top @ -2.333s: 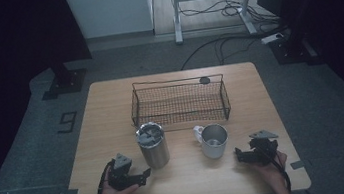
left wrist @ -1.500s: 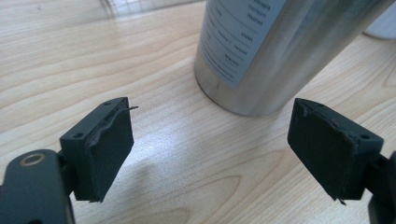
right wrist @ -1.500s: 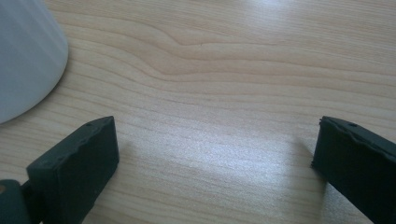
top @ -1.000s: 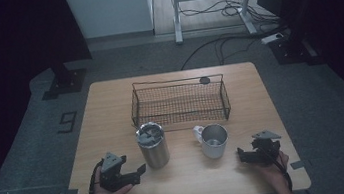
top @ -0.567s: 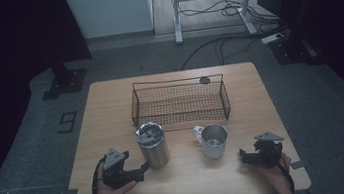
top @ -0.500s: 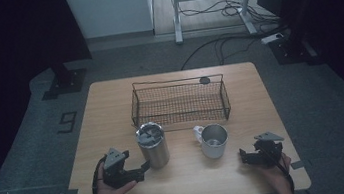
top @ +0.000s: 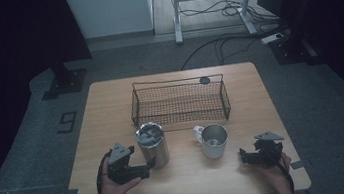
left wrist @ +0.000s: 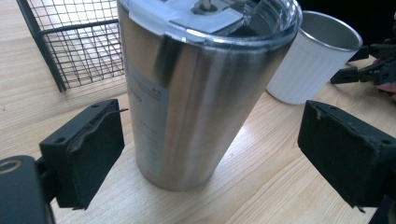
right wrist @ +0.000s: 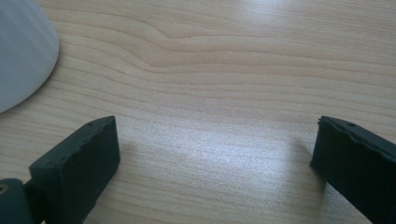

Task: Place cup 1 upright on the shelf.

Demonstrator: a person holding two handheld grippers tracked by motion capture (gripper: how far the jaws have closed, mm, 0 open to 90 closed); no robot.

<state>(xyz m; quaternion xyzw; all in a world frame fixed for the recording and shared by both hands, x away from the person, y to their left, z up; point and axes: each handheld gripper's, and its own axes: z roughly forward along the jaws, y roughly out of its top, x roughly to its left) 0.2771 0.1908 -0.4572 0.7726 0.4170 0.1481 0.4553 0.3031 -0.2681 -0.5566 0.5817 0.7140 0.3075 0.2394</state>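
Though untouched, tumbler between left hand-held gripper's jaws

A lab: lone table, floor cables, dark curtains.

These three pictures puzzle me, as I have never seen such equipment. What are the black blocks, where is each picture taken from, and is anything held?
A person sits at a wooden table with a hand-held gripper in each hand. The high view looks down from above: left hand-held gripper, right hand-held gripper. The other two pictures come from cameras riding on those grippers; the black blocks are their jaws. On the table stand a steel tumbler with a clear lid, a white mug and a wire basket. The left jaws stand open on either side of the tumbler, not touching it. The right jaws are open over bare wood. Nothing is held.
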